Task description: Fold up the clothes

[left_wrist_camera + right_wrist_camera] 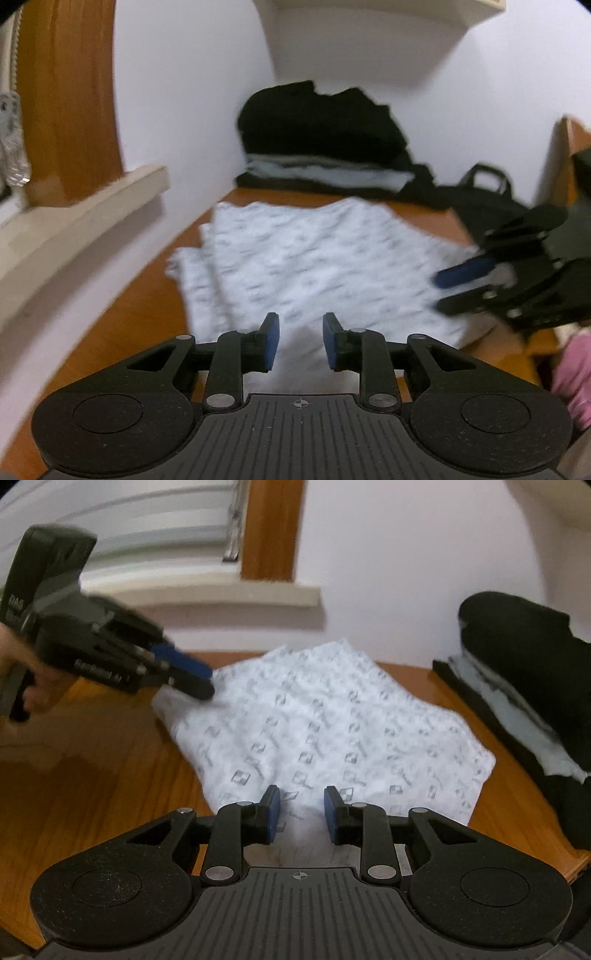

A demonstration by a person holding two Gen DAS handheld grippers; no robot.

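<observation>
- The shirt (pixel 325 731), white with a small grey print, lies partly folded on the wooden table (pixel 92 775), layered edges showing on its window side; a fold looks done and the next not yet begun.
- The right claw (pixel 300 818) hangs just over the shirt's near edge, jaws a narrow gap apart with bare cloth showing between the pads, so it grips nothing. My guess is it sits there to pinch that hem for the next fold.
- The left claw (pixel 300 341) is likewise narrowly parted and empty, poised above the shirt's edge on its own side; in the right view it (pixel 192 677) hovers at the far-left corner of the shirt, held by a hand (pixel 22 672).
- Both claws at opposite edges suggests a two-point lift, so the cloth stays flat when carried over.
- Beyond the shirt, ahead of the left claw, a stack (pixel 317 140) of dark and grey folded clothes sits against the wall, probably the finished pile.
- A black bag (pixel 484 199) lies to that stack's right, ahead and right of the left claw.
- A window sill (pixel 221 590) runs beyond the shirt in the right view.
</observation>
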